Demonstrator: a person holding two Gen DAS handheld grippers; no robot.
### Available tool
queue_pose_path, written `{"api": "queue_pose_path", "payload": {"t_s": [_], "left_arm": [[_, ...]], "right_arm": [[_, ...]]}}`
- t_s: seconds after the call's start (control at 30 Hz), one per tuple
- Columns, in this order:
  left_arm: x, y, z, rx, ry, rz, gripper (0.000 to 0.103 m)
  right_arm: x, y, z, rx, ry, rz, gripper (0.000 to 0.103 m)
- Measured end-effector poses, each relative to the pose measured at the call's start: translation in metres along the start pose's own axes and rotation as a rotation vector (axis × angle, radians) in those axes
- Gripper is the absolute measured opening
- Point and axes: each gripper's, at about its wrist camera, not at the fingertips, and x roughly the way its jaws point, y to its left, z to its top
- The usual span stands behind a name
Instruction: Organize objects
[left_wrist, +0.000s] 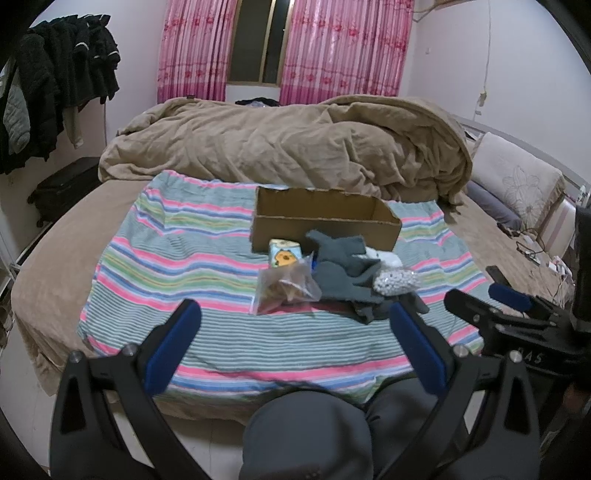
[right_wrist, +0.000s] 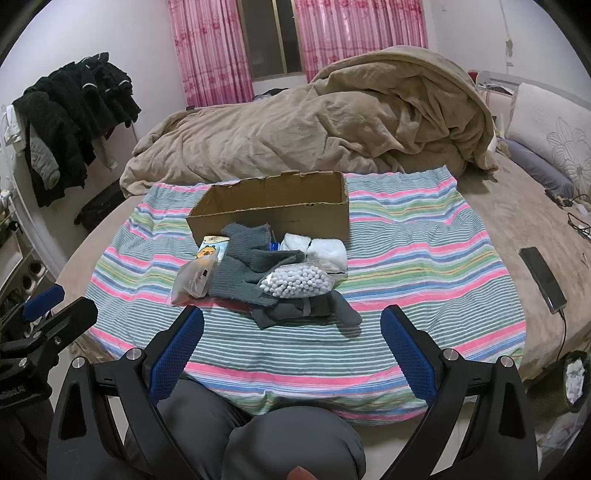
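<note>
Up front on striped cloth (right_wrist: 406, 236): cardboard box (right_wrist: 273, 206), open-topped, w/ small pile just before its near wall. Pile, per right wrist view: grey knit gloves (right_wrist: 243, 266) across middle, clear bag of white beads (right_wrist: 299, 282) atop them, white folded cloth (right_wrist: 328, 254) touching box side, cartoon-print packet (right_wrist: 212, 247) at left, clear zip bag (right_wrist: 194, 278) w/ brownish bits (contents unclear) beside it. Dark grey sock (right_wrist: 306, 314) nearest the edge. Left gripper (left_wrist: 295, 317) above bed edge, jaws spread wide, nothing between; zip bag (left_wrist: 286, 288) near, beyond its tips. Right gripper (right_wrist: 291, 321) likewise spread wide, holding nothing, short of sock. Behind box: tan duvet (right_wrist: 314, 122), bunched. Phone (right_wrist: 543, 278) on bed at right, well apart from pile.
</note>
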Motion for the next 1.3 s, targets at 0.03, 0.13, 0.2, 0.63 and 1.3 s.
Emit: {"api": "queue_pose_path", "payload": {"t_s": [0.03,0.13,0.2,0.63,1.3], "left_arm": [[-0.0003,0.0000,-0.0003,0.000,-0.001,-0.001,0.102],[-0.0006,-0.0001,-0.0004,-0.001,0.000,-0.002,0.102],[-0.0009,-0.0003,-0.0004,0.000,0.001,-0.003,0.102],[-0.0017,-0.0008,-0.0002,0.000,0.002,-0.004,0.102],[-0.0039,-0.0021,-0.0016,0.005,0.002,-0.008,0.102]], "right_arm": [[-0.0005,-0.0002,-0.0003,-0.001,0.000,0.001,0.098],[-0.0005,0.0001,-0.0004,-0.001,0.000,0.001,0.098],[0.0002,0.0004,-0.0001,-0.001,0.001,0.001,0.098],[-0.0007,0.0005,0.0000,0.001,0.001,0.003,0.098],[-0.0007,0.0005,0.0001,0.001,0.001,0.003,0.098]]}}
